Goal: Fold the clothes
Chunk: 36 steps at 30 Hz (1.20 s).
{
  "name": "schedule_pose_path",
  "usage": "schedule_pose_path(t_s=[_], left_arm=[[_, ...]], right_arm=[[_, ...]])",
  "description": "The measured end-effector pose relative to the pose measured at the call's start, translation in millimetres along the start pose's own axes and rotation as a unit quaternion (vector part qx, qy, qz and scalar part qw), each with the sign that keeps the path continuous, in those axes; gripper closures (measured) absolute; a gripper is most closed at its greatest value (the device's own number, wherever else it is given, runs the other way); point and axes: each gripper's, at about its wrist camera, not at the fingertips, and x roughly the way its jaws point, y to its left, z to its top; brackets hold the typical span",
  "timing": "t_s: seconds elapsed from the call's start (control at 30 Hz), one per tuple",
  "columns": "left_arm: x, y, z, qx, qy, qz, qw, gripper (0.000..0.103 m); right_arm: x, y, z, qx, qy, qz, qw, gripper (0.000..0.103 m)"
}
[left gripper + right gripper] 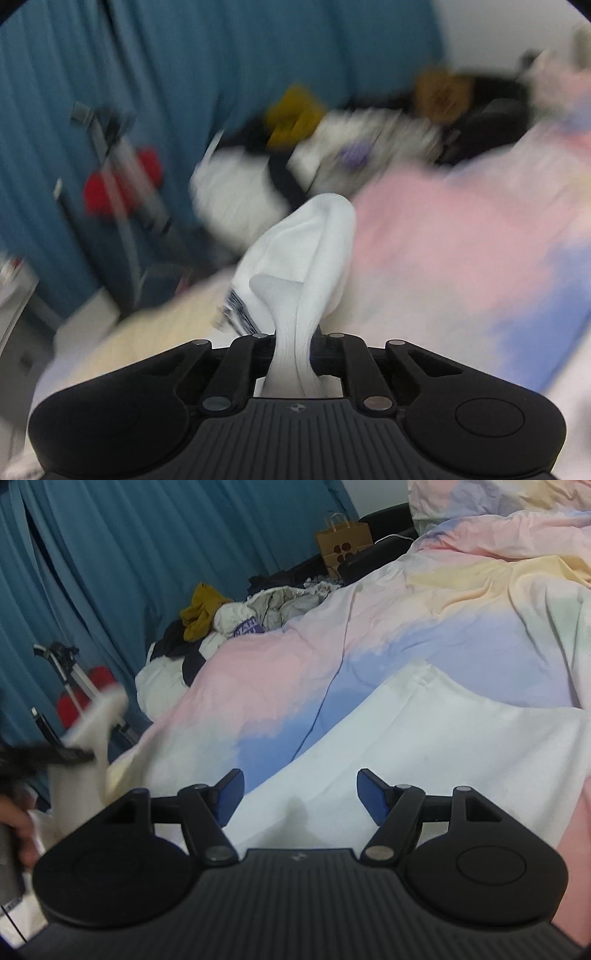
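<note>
My left gripper (293, 338) is shut on a white sock-like garment (306, 251), which sticks up and forward out of the closed jaws, lifted off the bed. The view around it is motion-blurred. In the right wrist view that same gripper (55, 755) shows blurred at the far left, with the white garment (92, 720) hanging from it and a hand (22, 834) behind it. My right gripper (300, 794) stands open, blue pads wide apart, just above a flat white garment (424, 738) spread on the bed. Nothing lies between its fingers.
A pastel pink, blue and yellow duvet (369, 646) covers the bed. A heap of mixed clothes (236, 620) lies at its far edge, with a brown paper bag (343, 542) behind. Teal curtains (129, 554) hang at the left, near a tripod (74, 675) with red parts.
</note>
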Motion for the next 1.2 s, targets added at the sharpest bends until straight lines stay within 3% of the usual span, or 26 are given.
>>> schedule_pose_path(t_s=[0.1,0.23,0.3,0.37,0.4,0.53,0.63,0.7,0.9,1.0,1.1,1.17,1.2], left_arm=[[-49.3,-16.0,38.0,0.013,-0.073,-0.071,0.9947,0.094],[-60.9,-31.0,71.8,-0.017,-0.123,-0.119,0.9851,0.09],[-42.3,-33.1,72.4,-0.047,-0.113,-0.134,0.9834,0.076],[-19.7,-34.4,64.5,-0.068,-0.09,-0.137,0.9841,0.046],[-9.3,-35.1,58.3,-0.074,-0.077,-0.131,0.9857,0.044],[1.1,-18.7,18.6,-0.069,-0.046,-0.128,0.9883,0.036],[-22.2,16.7,-28.9,-0.085,-0.042,-0.116,0.9887,0.023],[-47.6,43.4,-63.0,-0.094,-0.035,-0.102,0.9898,0.023],[-137.5,108.4,-180.3,-0.119,0.036,0.003,0.9922,0.023],[-168.5,136.9,-220.4,-0.181,0.069,0.045,0.98,0.023],[-193.7,170.3,-238.6,-0.295,0.086,0.048,0.9503,0.023],[-206.9,186.6,-240.3,-0.324,0.068,0.033,0.9429,0.023],[-210.0,190.9,-238.0,-0.324,0.059,0.032,0.9437,0.022]], right_arm=[[-7.6,-6.1,4.9,0.017,-0.013,-0.005,1.0,0.033],[-14.0,-17.2,10.7,0.039,-0.032,-0.016,0.999,0.032],[-11.9,-22.5,12.5,0.05,-0.033,-0.021,0.998,0.032],[-6.2,-25.0,11.5,0.052,-0.026,-0.02,0.998,0.032],[-2.6,-25.4,10.3,0.051,-0.019,-0.019,0.998,0.032],[11.6,-26.7,7.9,0.053,0.007,-0.001,0.999,0.032],[17.2,-28.6,8.0,0.064,0.013,0.01,0.998,0.032],[20.0,-29.9,6.7,0.074,0.02,0.019,0.997,0.032],[23.8,-28.3,3.7,0.1,0.04,0.066,0.992,0.032],[24.9,-27.8,4.4,0.12,0.057,0.101,0.986,0.032],[30.7,-29.1,4.3,0.168,0.092,0.14,0.971,0.032],[38.4,-27.7,8.1,0.2,0.118,0.156,0.96,0.032],[43.9,-25.6,13.3,0.211,0.129,0.161,0.956,0.032]])
